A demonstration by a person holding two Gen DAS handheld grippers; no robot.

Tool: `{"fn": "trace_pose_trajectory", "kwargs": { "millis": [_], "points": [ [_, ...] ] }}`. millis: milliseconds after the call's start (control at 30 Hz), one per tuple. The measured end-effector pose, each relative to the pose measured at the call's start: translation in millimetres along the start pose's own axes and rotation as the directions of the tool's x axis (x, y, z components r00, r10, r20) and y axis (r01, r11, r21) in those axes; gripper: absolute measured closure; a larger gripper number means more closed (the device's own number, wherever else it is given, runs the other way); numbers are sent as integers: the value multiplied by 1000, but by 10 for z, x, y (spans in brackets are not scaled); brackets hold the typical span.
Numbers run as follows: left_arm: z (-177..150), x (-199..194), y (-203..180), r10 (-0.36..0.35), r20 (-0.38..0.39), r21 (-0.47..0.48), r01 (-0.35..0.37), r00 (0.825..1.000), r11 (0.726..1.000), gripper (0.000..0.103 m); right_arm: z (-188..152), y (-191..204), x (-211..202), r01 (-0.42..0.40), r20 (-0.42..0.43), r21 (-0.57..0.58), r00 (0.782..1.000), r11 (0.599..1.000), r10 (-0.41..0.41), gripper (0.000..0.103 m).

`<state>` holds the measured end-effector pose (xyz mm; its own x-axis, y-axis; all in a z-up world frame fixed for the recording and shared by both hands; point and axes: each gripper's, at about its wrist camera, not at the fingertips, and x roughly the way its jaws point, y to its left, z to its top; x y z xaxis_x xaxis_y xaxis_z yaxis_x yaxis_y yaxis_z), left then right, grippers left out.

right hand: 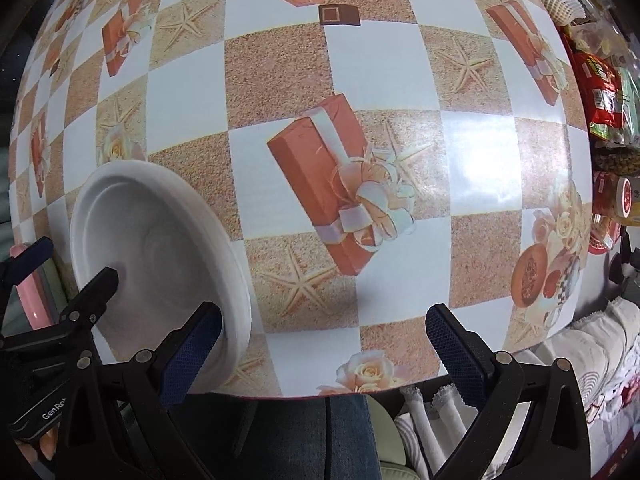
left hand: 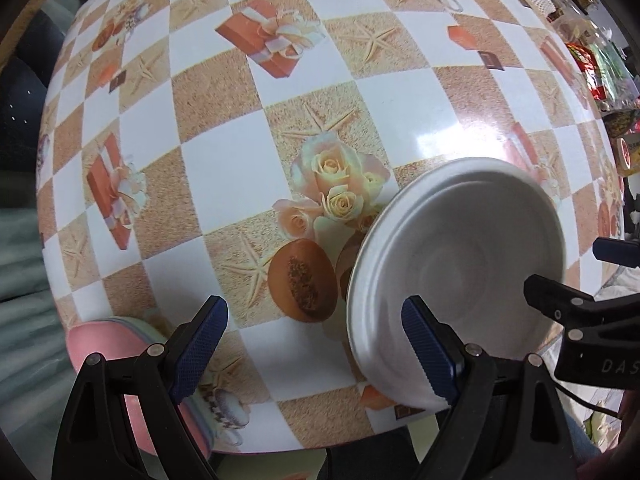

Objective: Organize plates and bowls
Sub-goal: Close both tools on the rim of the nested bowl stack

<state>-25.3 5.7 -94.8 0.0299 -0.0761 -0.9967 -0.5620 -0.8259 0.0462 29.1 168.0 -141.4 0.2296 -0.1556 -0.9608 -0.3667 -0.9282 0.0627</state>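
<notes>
A white plate point(left hand: 460, 272) rests near the table's front edge, between the two grippers. It also shows in the right wrist view point(right hand: 160, 256). My left gripper point(left hand: 314, 354) is open and empty, its right finger point(left hand: 428, 352) over the plate's near rim. My right gripper point(right hand: 324, 354) is open and empty, its left finger point(right hand: 192, 356) next to the plate's rim. A pink plate point(left hand: 108, 344) on a stack lies at the table's front left corner, under my left gripper's left finger. Its pink edge point(right hand: 30, 292) shows at the far left of the right wrist view.
The table point(right hand: 380, 80) has a checkered cloth printed with gift boxes, roses and starfish. Snack packets and jars point(right hand: 600, 92) crowd its right side. The table's front edge point(right hand: 320, 394) runs just ahead of the grippers.
</notes>
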Motion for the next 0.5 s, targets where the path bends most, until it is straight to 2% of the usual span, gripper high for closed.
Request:
{"fn": "trace_pose_trajectory", "kwargs": {
  "millis": [200, 267, 300, 367, 500],
  "points": [
    [11, 211, 56, -16, -33, -59, 14, 999, 998, 12, 148, 30, 139, -11, -8, -16, 1000, 1000, 11, 0],
    [25, 254, 56, -26, -38, -69, 23, 999, 997, 6, 179, 51, 196, -13, -15, -26, 1000, 1000, 13, 0],
    [33, 265, 60, -8, -34, -72, 5, 999, 997, 5, 200, 50, 225, -17, -19, -27, 1000, 999, 16, 0],
    [46, 293, 98, -9, -30, -86, 6, 1000, 996, 0, 208, 18, 260, -43, -22, -18, 999, 999, 43, 0],
    [11, 348, 193, -48, -28, -122, 45, 998, 991, 0, 284, -78, 333, -100, -45, 7, 994, 995, 100, 0]
  ]
}}
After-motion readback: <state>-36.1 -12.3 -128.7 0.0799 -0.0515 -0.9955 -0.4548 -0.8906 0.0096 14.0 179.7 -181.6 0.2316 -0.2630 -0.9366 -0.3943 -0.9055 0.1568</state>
